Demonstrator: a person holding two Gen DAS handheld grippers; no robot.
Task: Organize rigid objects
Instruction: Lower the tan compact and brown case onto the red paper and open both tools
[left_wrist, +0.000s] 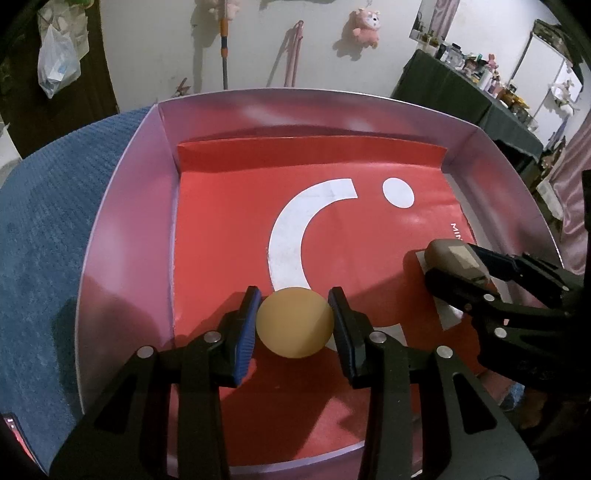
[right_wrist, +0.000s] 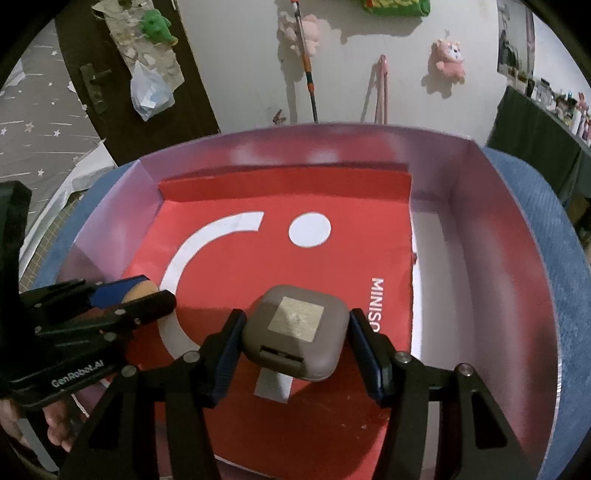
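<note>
Holding a light, smooth orange plastic ball (left_wrist: 294, 322) across its widest part, the left gripper (left_wrist: 294, 322) hangs over the red-lined shallow box (left_wrist: 122, 206); it may slip. At its 3 o'clock, the right gripper (right_wrist: 295, 341) clamps a stiff grey rounded case (right_wrist: 295, 332) by its sides.

Bare box floor (left_wrist: 229, 229) ahead, walls (left_wrist: 125, 206) around

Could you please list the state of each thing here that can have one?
Left hand-held gripper: shut on the ball, above the box floor.
Right hand-held gripper: shut on the case, over the box.
Ball: held between the left pads.
Case: lid closed, held between the right pads.
Box: open-topped, only a red sheet lying flat inside.
</note>
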